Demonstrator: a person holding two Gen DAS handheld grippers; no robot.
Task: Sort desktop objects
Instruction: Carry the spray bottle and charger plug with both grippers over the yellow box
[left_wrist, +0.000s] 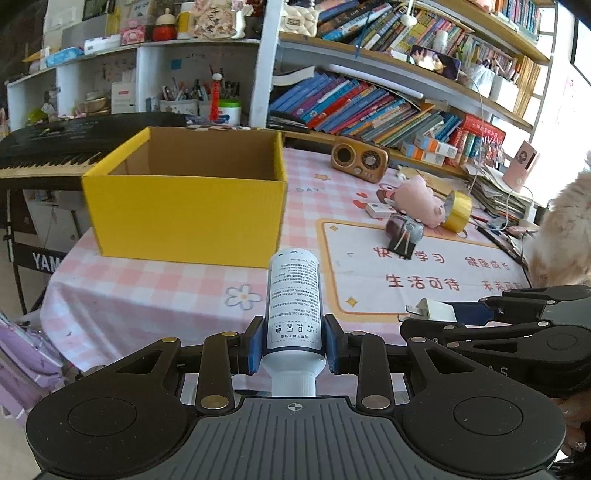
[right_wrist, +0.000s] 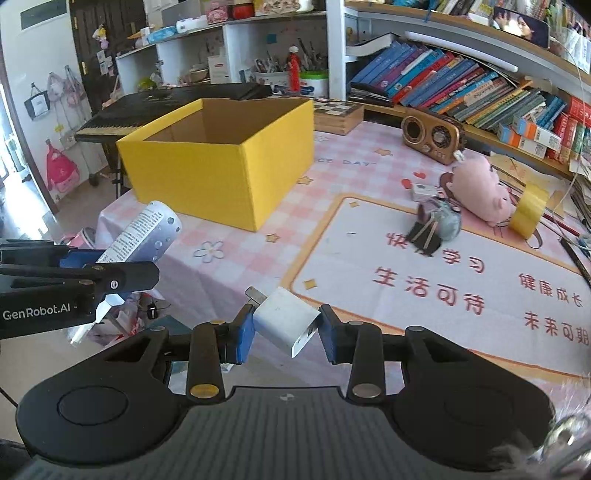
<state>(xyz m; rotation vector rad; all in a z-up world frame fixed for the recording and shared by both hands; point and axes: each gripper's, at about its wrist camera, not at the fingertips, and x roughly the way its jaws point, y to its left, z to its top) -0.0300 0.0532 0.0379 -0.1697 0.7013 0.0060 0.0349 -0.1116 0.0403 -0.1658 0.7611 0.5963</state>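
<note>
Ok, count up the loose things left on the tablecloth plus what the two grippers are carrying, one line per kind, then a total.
White bottle, held by left gripper: 1
White charger plug, held by right gripper: 1
Pink plush toy: 1
Yellow tape roll: 1
Small white box: 1
Retro radio: 1
Grey pouch: 1
Total: 7

Both wrist views look down across the table (left_wrist: 155, 295), sharing the yellow box (right_wrist: 221, 177).

Yellow box (left_wrist: 184, 218), pink-checked tablecloth (left_wrist: 147, 288) (flower prints), white bottle (left_wrist: 294, 295).
</note>
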